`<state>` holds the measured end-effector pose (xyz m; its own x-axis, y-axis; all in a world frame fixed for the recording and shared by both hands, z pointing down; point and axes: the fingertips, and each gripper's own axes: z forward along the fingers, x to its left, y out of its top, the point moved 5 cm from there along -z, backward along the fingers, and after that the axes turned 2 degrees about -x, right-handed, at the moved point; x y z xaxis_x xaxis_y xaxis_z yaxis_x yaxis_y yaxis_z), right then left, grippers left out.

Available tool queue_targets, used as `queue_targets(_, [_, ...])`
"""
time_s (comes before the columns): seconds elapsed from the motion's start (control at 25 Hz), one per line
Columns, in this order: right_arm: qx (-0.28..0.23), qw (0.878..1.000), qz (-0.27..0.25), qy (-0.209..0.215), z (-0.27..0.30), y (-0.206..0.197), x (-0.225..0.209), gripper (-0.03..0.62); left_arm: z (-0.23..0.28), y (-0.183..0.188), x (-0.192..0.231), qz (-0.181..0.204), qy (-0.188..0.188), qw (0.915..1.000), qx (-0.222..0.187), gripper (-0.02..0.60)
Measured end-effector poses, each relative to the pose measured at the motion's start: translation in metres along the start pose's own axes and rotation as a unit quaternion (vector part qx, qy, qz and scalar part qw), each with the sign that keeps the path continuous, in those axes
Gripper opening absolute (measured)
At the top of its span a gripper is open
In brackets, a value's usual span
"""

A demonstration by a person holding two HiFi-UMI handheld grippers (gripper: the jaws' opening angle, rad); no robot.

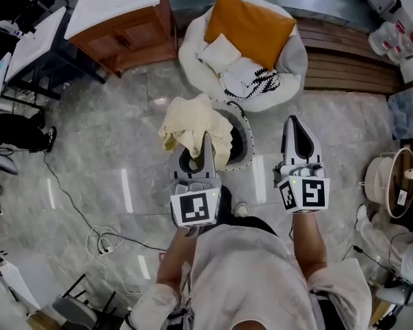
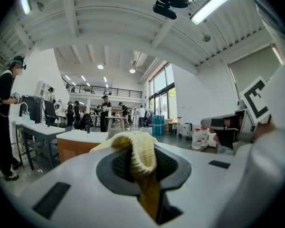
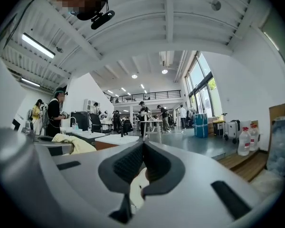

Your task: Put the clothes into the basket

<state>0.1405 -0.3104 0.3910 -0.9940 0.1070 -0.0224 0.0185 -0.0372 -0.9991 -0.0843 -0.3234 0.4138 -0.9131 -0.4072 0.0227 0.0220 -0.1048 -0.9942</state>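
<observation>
A pale yellow garment (image 1: 191, 121) hangs bunched over the left side of a round basket (image 1: 247, 130) with a black-and-white rim, on the marble floor in front of me. My left gripper (image 1: 206, 141) is shut on the garment. In the left gripper view the yellow knit cloth (image 2: 141, 156) folds over and fills the gap between the jaws. My right gripper (image 1: 294, 122) hovers just right of the basket, held level. Its tips meet with nothing between them in the right gripper view (image 3: 143, 144). That view also catches the yellow garment (image 3: 73, 143) at its left.
Behind the basket sits a white beanbag (image 1: 292, 60) with an orange cushion (image 1: 251, 26) and patterned pillows. A wooden cabinet (image 1: 127, 36) stands at the back left, a wooden platform (image 1: 347, 64) at the right. Cables (image 1: 103, 239) lie on the floor at the left. People stand in the distance.
</observation>
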Motion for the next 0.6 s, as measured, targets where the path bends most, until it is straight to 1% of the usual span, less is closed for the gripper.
queue_targets(0.12, [0.030,0.999,-0.005,0.007,0.021,-0.025,0.010,-0.011,0.017,-0.033,0.010,-0.011,-0.009,0.9993,0.034,0.057])
queue_targets(0.24, [0.061,0.998,-0.007,0.017,0.033,-0.051,0.015,-0.012,0.030,-0.068,0.011,-0.022,-0.017,0.9965,0.079,0.057])
queue_targets(0.44, [0.097,0.995,-0.007,0.031,0.048,-0.090,0.024,-0.012,0.050,-0.136,0.013,-0.030,-0.034,0.9886,0.143,0.057])
queue_targets(0.6, [0.114,0.993,-0.007,0.035,0.059,-0.114,0.028,-0.011,0.070,-0.190,0.012,-0.027,-0.057,0.9803,0.187,0.057])
